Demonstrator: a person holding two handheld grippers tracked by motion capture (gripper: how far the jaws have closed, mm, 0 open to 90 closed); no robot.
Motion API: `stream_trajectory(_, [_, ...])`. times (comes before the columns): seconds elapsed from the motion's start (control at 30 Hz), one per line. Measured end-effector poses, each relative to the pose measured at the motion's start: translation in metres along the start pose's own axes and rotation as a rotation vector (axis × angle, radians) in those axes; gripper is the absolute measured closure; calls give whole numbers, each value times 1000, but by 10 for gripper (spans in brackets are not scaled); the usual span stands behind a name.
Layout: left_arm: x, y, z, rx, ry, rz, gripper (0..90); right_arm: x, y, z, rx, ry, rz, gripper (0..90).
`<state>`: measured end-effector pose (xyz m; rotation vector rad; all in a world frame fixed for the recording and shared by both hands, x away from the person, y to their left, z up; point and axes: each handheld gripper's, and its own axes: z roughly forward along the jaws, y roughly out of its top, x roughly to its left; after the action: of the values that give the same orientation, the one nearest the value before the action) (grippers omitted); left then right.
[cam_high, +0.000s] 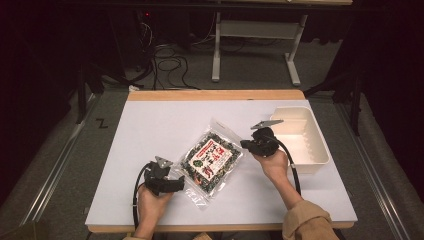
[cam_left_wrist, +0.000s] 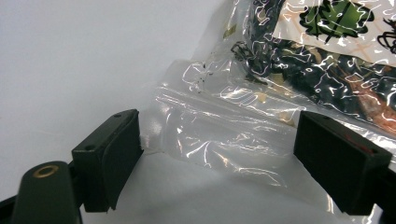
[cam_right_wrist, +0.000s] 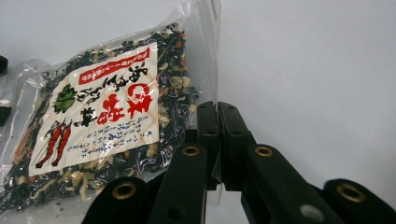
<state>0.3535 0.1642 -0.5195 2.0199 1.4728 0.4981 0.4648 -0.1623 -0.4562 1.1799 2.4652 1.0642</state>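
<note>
A clear bag of dried seaweed mix (cam_high: 212, 159) with a white and red label lies flat in the middle of the white table (cam_high: 160, 120). My left gripper (cam_high: 179, 184) is at the bag's near left corner. In the left gripper view its jaws stand open (cam_left_wrist: 215, 154) on either side of the bag's empty clear end (cam_left_wrist: 219, 135), pads apart from it. My right gripper (cam_high: 243, 145) is at the bag's right edge. In the right gripper view its jaws (cam_right_wrist: 218, 112) are pressed together, with the clear edge strip of the bag (cam_right_wrist: 107, 116) pinched between them.
A white plastic bin (cam_high: 320, 150) stands at the table's right side, just beyond my right hand. The table's far edge is a wooden strip (cam_high: 215, 95). Cables and a table frame are on the floor behind.
</note>
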Motion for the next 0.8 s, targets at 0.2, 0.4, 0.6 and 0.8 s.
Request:
stream_trajectory(0.2, [1,0,-2,-5,-4,4,165,1,5,-5,-6,7,-16,896])
stream_trajectory(0.4, [1,1,-3,-4,-11,2,173,4,17,-15,-2,30,-44,898])
stream_trajectory(0.6, [1,0,-3,-2,-15,6,196,10,24,-26,-1,39,-84,898])
stream_trajectory(0.8, [-1,0,-3,3,-18,5,200,16,31,-38,6,52,-141,897])
